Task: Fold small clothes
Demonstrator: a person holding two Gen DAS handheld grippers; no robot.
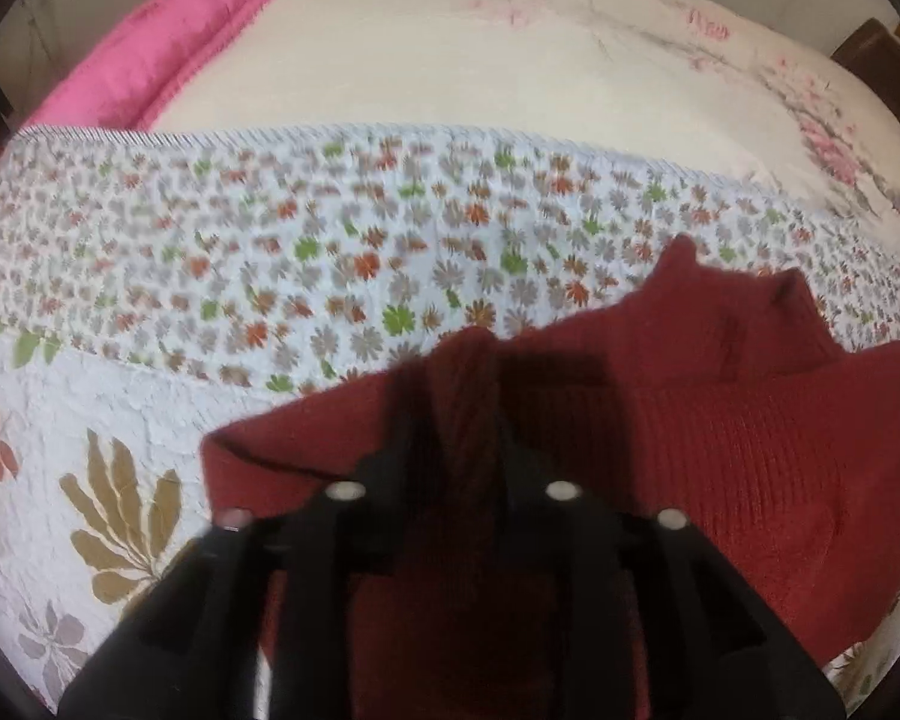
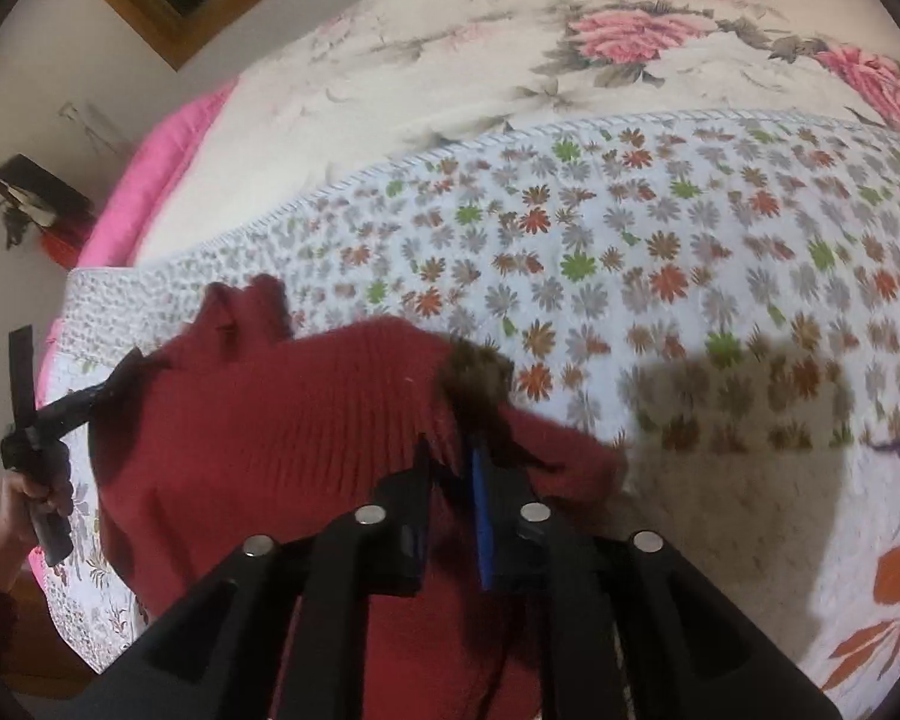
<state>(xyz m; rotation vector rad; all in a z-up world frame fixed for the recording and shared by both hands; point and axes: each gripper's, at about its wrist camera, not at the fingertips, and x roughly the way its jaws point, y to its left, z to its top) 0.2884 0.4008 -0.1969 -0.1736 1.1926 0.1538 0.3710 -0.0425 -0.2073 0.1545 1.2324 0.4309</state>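
Held up over the bed: 1 dark red ribbed sweater (image 1: 750,450), pinched at 2 points along its upper edge and hanging clear of the flower-print quilt (image 1: 270,252) beneath. Left gripper (image 1: 456,414) clamped tight on a bunched ridge of the sweater's knit, black fingers (image 1: 399,420) pressed against the fabric from either side, no gap showing. Right gripper (image 2: 459,450) likewise closed hard on the sweater's edge, a blue pad visible on the inner face of 1 finger, red knit crumpled between the jaws. Sweater's raised neck corner (image 2: 252,306) jutting up above the quilt on the left-gripper side. Seen from the right wrist camera, left of the sweater: the left gripper (image 2: 138,360) biting the sweater's far edge, a person's hand (image 2: 27,498) wrapped round its handle. Behind the sweater and past the quilt's stitched edge, a cream blanket (image 2: 426,54) printed with pink roses; further left of the sweater, a bright pink cover (image 1: 162,54). Blocky shadow (image 2: 732,402) cast on the quilt to the sweater's right.
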